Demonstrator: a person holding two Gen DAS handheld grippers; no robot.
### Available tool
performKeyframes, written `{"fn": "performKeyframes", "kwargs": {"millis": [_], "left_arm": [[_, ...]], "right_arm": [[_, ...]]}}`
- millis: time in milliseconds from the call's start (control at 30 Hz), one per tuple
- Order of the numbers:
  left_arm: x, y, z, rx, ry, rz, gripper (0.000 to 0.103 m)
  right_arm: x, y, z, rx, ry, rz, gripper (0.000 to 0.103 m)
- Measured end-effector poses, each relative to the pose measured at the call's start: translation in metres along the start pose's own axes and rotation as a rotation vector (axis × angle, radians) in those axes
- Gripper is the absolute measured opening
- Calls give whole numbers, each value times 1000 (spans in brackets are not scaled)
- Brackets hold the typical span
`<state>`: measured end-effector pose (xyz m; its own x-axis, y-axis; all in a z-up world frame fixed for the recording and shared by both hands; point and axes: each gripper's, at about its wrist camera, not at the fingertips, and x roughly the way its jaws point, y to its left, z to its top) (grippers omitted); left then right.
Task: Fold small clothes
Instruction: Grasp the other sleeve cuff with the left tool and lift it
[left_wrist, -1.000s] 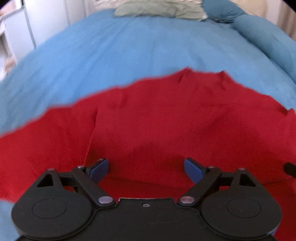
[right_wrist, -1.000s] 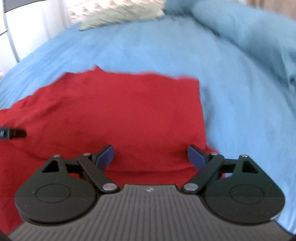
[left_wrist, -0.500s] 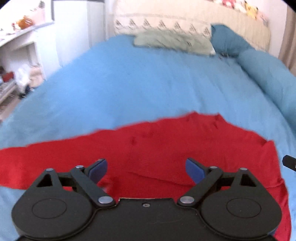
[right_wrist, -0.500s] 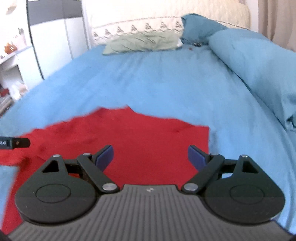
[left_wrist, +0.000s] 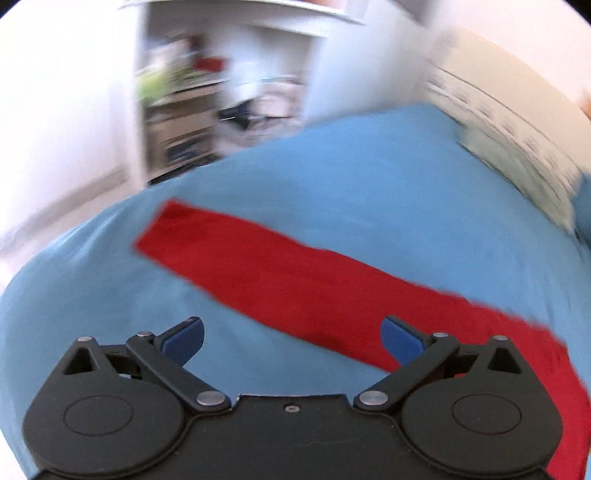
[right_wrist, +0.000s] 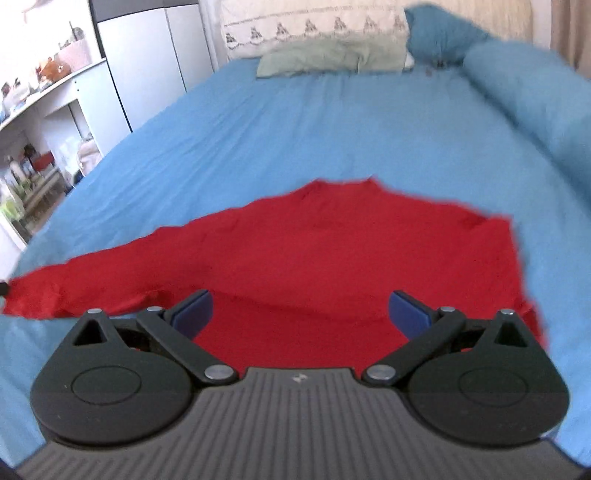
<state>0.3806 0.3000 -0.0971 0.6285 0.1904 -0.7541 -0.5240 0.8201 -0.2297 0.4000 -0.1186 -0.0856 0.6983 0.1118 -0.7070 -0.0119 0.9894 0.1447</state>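
Both claws gape empty: left claw, right claw. The red garment lies flat on the blue bed, one sleeve stretched out. Risk: a one-layer pinch drags the sleeve crooked, or the claw snags the bedsheet.

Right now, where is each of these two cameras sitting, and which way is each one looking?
Left wrist view: sits on the left gripper, looks down across the bed's side toward blurred shelves; its open blue fingers show over a long red sleeve.
Right wrist view: sits on the right gripper, looks along the blue bed toward the pillows; its open fingers show.
Both share the red garment lying on the blue bedcover. No hand or sleeve of the person shows.
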Motion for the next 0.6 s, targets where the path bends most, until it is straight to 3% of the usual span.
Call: {"fn": "performKeyframes", "kwargs": {"millis": [133,233,300,533,600], "left_arm": [[38,65,20,-192,8,0,93],[68,90,33,-250,47,-10,74],[83,96,37,-259,67,-32,63],[99,96,44,-195,44,-23,62],[107,96,47,-184,33,-13,57]], "right_arm": [[16,29,-19,53,46,21,103],[26,51,-31,43,56,11,103],[32,64,-35,32,55,-8,103],[46,90,-39,30,65,-34,103],[48,92,-38,28,60,-34,103]]}}
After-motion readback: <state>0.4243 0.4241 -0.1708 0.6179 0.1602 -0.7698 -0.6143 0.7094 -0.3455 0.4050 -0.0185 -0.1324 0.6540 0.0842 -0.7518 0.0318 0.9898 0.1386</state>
